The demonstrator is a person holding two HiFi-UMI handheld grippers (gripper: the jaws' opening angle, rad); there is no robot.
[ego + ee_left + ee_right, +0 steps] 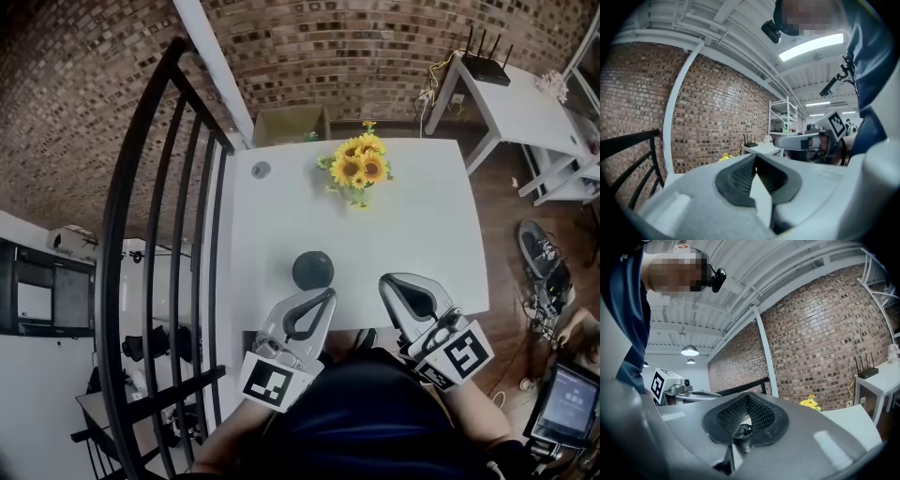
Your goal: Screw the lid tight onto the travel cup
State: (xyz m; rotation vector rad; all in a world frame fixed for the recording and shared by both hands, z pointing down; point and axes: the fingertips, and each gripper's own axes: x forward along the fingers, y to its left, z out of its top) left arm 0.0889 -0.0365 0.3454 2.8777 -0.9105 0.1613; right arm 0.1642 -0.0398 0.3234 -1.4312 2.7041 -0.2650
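- One dark round travel cup (312, 270) stands upright on the white rectangular table (422, 234), toward its near edge and just beyond my two grippers. This puts it within reach of both tools.
- From overhead, only the dark top of the cup shows. In the right gripper view, the cup (742, 436) appears through the gap behind the pads with a cap-like top. I judge that the lid is seated on it, but I cannot tell whether it is threaded tight.
- My left gripper (323, 300) hangs at the near table edge with its tip just short of the cup and not touching it. Its jaws are closed pad to pad (755, 157) with nothing between them.
- My right gripper (389, 284) is to the right of the cup and apart from it. Its jaws are also fully closed and empty (747, 397).
- Both tools flank the cup. I judge this to be a ready stance, with one side placed to steady the body and the other to turn the lid. Both sets of jaws must open before either can grip.
- A bunch of yellow sunflowers (359, 167) stands at the far side of the table, well clear of the work area.
- A black metal railing (169, 234) runs along the left of the table, and a white side table (511, 108) stands at the far right. Neither one blocks the approach.
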